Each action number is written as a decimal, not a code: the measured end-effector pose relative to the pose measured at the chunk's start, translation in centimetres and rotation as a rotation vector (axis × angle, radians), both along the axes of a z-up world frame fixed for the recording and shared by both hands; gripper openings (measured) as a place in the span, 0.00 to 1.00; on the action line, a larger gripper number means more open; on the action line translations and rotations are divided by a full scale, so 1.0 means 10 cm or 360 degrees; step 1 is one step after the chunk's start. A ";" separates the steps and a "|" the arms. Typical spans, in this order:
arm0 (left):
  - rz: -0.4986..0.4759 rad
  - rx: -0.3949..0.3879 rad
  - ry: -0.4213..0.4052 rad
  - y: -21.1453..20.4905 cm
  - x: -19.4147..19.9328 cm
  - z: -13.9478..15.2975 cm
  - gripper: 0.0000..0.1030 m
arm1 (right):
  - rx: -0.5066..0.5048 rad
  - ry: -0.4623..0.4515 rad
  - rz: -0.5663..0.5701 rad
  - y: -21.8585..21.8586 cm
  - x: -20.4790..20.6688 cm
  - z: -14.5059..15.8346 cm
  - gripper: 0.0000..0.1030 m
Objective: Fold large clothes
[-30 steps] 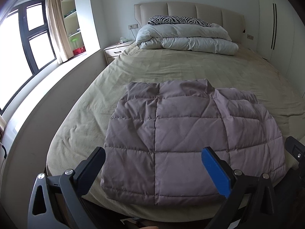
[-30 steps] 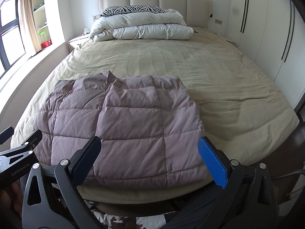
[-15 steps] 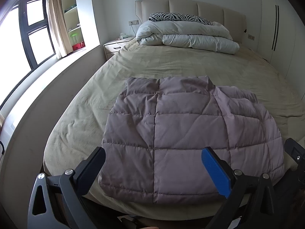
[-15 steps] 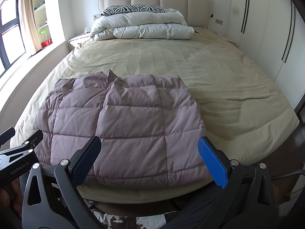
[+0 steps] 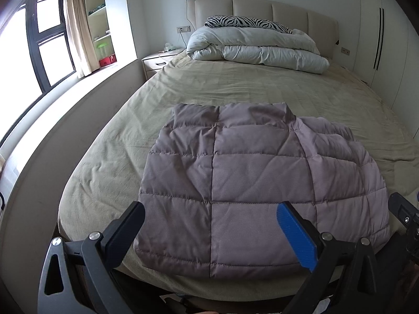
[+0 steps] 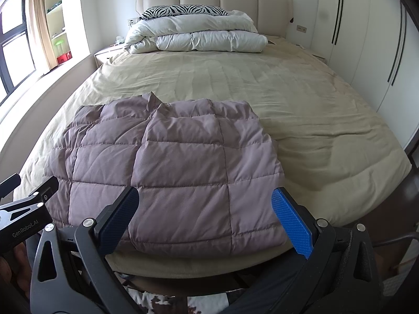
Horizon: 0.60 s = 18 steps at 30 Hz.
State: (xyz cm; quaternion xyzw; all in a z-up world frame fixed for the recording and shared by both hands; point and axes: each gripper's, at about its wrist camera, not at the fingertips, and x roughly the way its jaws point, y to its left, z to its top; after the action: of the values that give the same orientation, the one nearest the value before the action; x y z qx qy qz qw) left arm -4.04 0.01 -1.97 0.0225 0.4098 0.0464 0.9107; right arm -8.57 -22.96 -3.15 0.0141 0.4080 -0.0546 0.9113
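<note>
A mauve quilted puffer jacket (image 5: 251,180) (image 6: 178,167) lies folded into a rough rectangle on the beige bed (image 5: 235,89) (image 6: 314,110), close to the foot edge. My left gripper (image 5: 209,217) hovers open over the jacket's near hem, with nothing between its fingers. My right gripper (image 6: 204,204) is also open and empty, held just short of the near hem. The left gripper's body (image 6: 23,214) shows at the left edge of the right wrist view. Part of the right gripper (image 5: 404,214) shows at the right edge of the left wrist view.
A rolled white duvet (image 5: 256,49) (image 6: 199,38) and a zebra pillow (image 6: 183,10) sit at the headboard. A nightstand (image 5: 159,61) and window ledge (image 5: 78,99) run along the left. White wardrobes (image 6: 366,39) stand on the right.
Both grippers have drawn slightly back and up from the bed; the jacket sits a little lower in both views. The jacket itself has not moved.
</note>
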 end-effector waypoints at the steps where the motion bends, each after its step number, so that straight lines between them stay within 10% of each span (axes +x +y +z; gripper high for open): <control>1: 0.0001 -0.0001 0.0001 0.00 0.00 0.00 1.00 | 0.0001 0.0002 0.0000 0.00 0.00 0.00 1.00; 18: 0.0000 -0.0003 0.0002 0.00 0.00 -0.01 1.00 | 0.0004 0.0004 0.0000 0.00 0.00 -0.02 1.00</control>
State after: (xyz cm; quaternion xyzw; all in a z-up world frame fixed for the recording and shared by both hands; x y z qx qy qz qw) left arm -4.08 -0.01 -2.03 0.0216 0.4103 0.0461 0.9105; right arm -8.59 -22.95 -3.32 0.0152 0.4090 -0.0541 0.9108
